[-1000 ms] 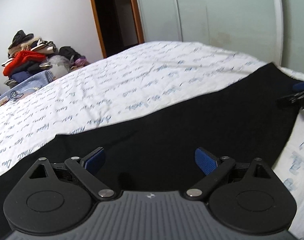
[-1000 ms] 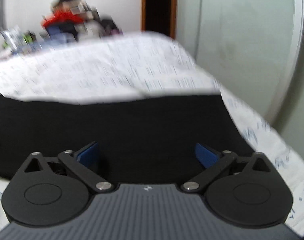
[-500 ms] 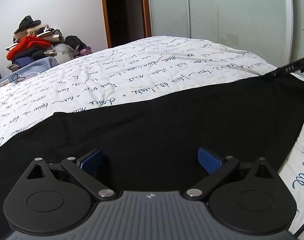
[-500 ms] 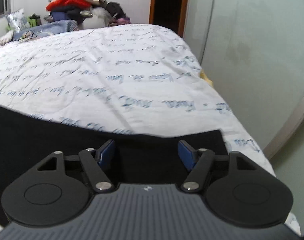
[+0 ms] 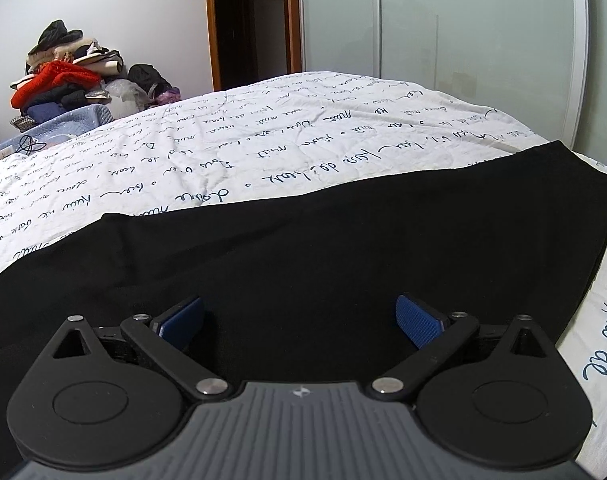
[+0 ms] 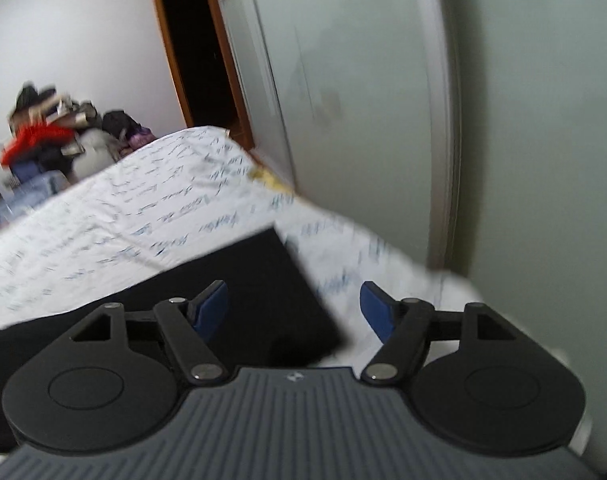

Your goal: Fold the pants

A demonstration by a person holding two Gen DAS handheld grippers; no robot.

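The black pants (image 5: 343, 240) lie flat across the near part of the bed, on a white sheet with blue handwriting print (image 5: 263, 136). My left gripper (image 5: 299, 322) is open and empty, low over the middle of the pants. My right gripper (image 6: 293, 310) is open and empty over the right end of the pants (image 6: 259, 280), whose corner lies between its fingers. The right wrist view is blurred by motion.
A pile of clothes with a red garment (image 5: 59, 80) sits at the far left by the wall. A dark doorway (image 5: 247, 20) and pale wardrobe doors (image 5: 463, 40) stand behind the bed. The bed's right edge (image 6: 383, 248) is close to the wardrobe.
My right gripper has swung to the right, to the end of the pants, and out of the left wrist view. My left gripper has barely moved.
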